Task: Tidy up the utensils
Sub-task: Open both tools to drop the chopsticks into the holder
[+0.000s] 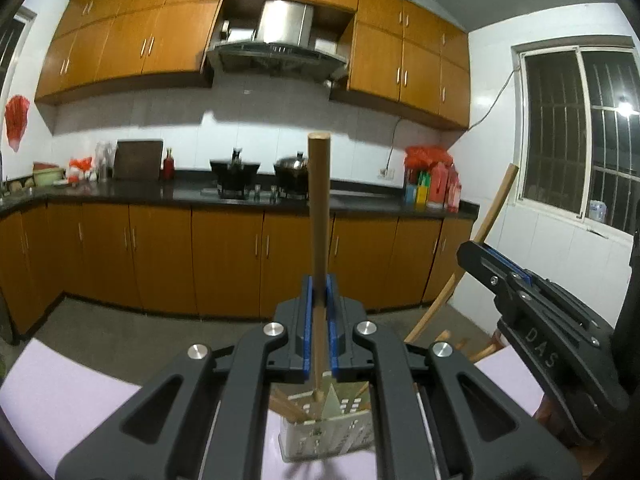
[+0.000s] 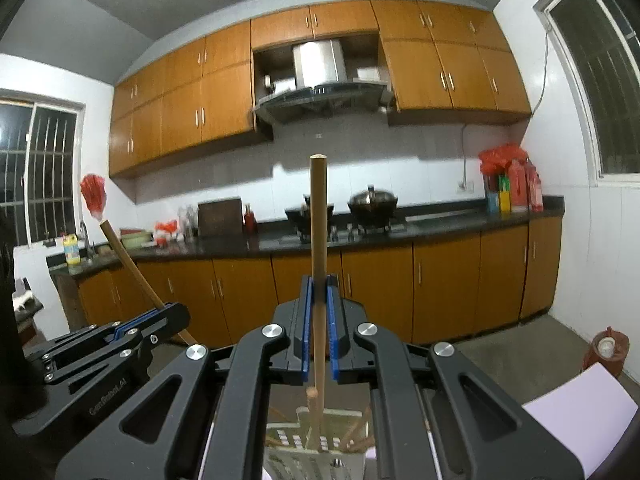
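Both grippers are pinching wooden sticks standing upright over the holder (image 1: 328, 428): the left gripper (image 1: 319, 300) is clamping one stick (image 1: 319, 208) whose foot is dipping inside, the right gripper (image 2: 319, 300) another (image 2: 318, 232). Beyond the holder, the two tools are crowding together; any tilt is risking a clash or tipping it.

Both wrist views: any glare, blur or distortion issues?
Left wrist: fisheye bows the cabinets; bright lamp flare in the window; background soft. Right wrist: same barrel curve, dark vignette corners, glare on the backsplash; held wooden stick sharp.
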Available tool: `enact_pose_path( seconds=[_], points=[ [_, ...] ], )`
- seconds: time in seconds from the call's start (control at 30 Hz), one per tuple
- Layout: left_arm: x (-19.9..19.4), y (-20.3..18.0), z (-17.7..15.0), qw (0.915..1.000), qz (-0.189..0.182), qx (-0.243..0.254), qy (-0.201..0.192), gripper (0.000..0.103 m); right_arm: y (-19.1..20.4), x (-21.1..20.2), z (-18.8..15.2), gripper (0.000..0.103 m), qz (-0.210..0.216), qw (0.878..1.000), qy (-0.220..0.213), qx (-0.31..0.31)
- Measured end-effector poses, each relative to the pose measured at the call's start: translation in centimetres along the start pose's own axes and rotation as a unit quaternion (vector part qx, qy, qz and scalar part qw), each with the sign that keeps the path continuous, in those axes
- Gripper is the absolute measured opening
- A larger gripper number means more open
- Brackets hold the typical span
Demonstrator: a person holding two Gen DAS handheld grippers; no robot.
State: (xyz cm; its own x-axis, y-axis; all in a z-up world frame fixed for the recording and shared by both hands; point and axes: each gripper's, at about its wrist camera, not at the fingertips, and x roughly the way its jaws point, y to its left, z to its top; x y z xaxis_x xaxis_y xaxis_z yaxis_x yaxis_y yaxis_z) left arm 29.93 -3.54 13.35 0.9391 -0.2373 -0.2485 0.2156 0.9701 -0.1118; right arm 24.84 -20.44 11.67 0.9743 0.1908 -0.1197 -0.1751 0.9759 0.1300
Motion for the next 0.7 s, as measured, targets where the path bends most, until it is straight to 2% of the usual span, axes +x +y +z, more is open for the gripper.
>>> enact_pose_path(
  seconds=[0.13,0.17,0.27,0.37,0.43,0.47,0.5,0.57,0.6,0.63,0.67,0.7],
  points=[
    [0.6,0.5,-0.9,0.9998,-0.003,-0.007,0.016,0.008,0.3,0.0,-0.5,0.009,0.001,1.0,0.018,-0.002],
    [0.5,0.5,-0.9,0.9999,-0.002,-0.008,0.014,0.009,0.4,-0.1,-0.5,0.012,0.003,1.0,0.02,-0.003],
    [0.0,0.5,-0.7,0.9999,-0.005,-0.011,0.011,0.016,0.3,-0.9,-0.1,0.036,0.0,1.0,0.013,0.002],
    [-1.1,0.8,-0.2,0.9999,-0.005,-0.014,0.002,0.027,0.1,-2.3,0.6,0.036,0.0,1.0,0.0,0.002],
    [-2.5,1.0,0.0,0.9999,-0.005,-0.015,-0.006,0.033,-0.2,-3.8,0.9,0.043,-0.002,1.0,-0.008,0.002],
    [-3.3,1.1,-0.1,0.9999,-0.004,-0.014,-0.009,0.039,-0.3,-4.7,0.9,0.05,-0.005,1.0,-0.012,0.0],
    [-4.1,1.2,-0.1,0.9999,-0.002,-0.012,-0.012,0.042,-0.3,-5.8,0.8,0.061,-0.011,1.0,-0.015,-0.005],
    [-6.2,1.5,-0.7,0.9999,0.005,-0.006,-0.015,0.059,-0.4,-7.4,0.3,0.07,-0.017,1.0,-0.017,-0.015],
    [-7.2,1.6,-1.1,0.9998,0.007,-0.003,-0.017,0.065,-0.4,-8.5,-0.2,0.076,-0.02,0.999,-0.015,-0.021],
    [-8.5,1.8,-1.8,0.9998,0.011,0.001,-0.017,0.075,-0.3,-9.2,-0.6,0.08,-0.023,0.999,-0.013,-0.025],
    [-9.6,1.8,-2.4,0.9997,0.017,0.006,-0.019,0.084,-0.2,-10.0,-1.2,0.089,-0.026,0.999,-0.01,-0.031],
    [-10.9,1.8,-3.2,0.9994,0.026,0.013,-0.021,0.088,0.1,-11.2,-2.1,0.096,-0.03,0.999,-0.008,-0.037]
  ],
)
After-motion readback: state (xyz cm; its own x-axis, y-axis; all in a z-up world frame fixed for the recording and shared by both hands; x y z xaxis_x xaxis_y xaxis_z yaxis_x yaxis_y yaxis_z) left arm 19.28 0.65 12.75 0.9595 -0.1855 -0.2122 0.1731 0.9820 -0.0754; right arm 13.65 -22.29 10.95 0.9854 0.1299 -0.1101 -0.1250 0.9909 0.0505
